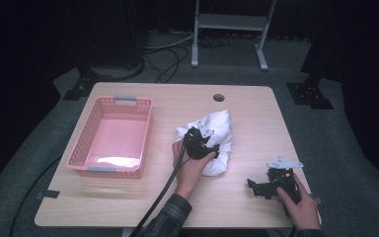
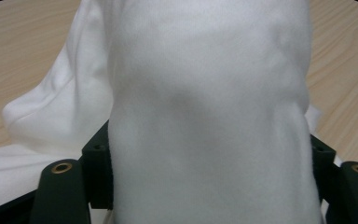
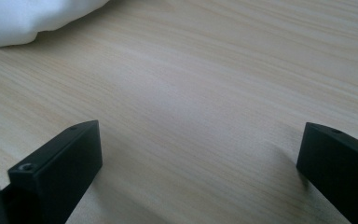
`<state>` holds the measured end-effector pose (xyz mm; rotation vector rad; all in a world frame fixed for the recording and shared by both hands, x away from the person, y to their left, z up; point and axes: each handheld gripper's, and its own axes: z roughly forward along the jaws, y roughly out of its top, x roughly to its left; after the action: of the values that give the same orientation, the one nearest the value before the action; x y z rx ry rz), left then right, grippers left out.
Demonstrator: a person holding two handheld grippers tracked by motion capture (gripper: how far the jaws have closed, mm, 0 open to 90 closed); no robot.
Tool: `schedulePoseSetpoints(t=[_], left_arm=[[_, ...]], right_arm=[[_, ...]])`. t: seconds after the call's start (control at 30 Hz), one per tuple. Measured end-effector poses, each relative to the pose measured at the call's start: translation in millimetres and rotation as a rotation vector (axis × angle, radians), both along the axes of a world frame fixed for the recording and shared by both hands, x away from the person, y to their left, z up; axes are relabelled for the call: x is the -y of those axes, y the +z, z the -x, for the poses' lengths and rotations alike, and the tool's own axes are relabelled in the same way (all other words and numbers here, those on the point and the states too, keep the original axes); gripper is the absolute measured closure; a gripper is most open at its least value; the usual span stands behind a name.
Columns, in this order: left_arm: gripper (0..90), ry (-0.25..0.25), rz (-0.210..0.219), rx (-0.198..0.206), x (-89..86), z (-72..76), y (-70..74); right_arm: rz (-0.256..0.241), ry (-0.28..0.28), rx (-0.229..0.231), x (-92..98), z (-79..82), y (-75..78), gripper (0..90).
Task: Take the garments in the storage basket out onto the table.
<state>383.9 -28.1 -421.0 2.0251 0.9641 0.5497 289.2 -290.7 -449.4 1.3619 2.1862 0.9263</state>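
The left gripper's fingers (image 2: 60,186) stood wide apart with a thick fold of the white cloth (image 2: 205,116) bulging up between them, the jaws set either side of it but, as far as the left gripper view showed, not pinched together. In the high view the left gripper (image 1: 202,145) sat on the near-left part of the white cloth, which lay crumpled at the middle of the wooden table (image 1: 256,98). The pink plastic basket (image 1: 91,121) stood well apart to the left, with nothing seen in it. The cloth's long axis ran from the near edge up and slightly rightward toward the table's far side; its narrower end pointed away from the person. The right gripper (image 1: 264,186) rested near the table's front right corner, its jaws spread wide over bare wood, the cloth's edge lying off to its far left. The left hand was plainly the nearer one, so any lift toward the basket would likely fall to it.
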Motion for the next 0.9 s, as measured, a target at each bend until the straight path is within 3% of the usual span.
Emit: schedulePoseSetpoints(t=[0.3, 0.53, 0.73, 0.83, 0.9], left_arm=[[18.8, -0.023, 0.001, 0.019, 0.0, -0.3, 0.0], [15.6, -0.01, -0.014, 0.023, 1.4, -0.8, 0.1], [9.7, 0.007, -0.019, 0.03, 2.6, -0.9, -0.3], [2.1, 0.003, -0.049, 0.029, 3.6, -0.9, -2.6], [2.1, 0.003, -0.039, 0.019, 2.8, -1.2, -2.3]], right_arm=[[0.0, 0.0, 0.0, 0.0, 0.0, 0.0, 0.0], [0.0, 0.0, 0.0, 0.0, 0.0, 0.0, 0.0], [0.0, 0.0, 0.0, 0.0, 0.0, 0.0, 0.0], [-0.001, -0.001, -0.001, -0.1, 0.0, 0.0, 0.0], [-0.001, -0.001, -0.001, -0.1, 0.1, 0.1, 0.0]])
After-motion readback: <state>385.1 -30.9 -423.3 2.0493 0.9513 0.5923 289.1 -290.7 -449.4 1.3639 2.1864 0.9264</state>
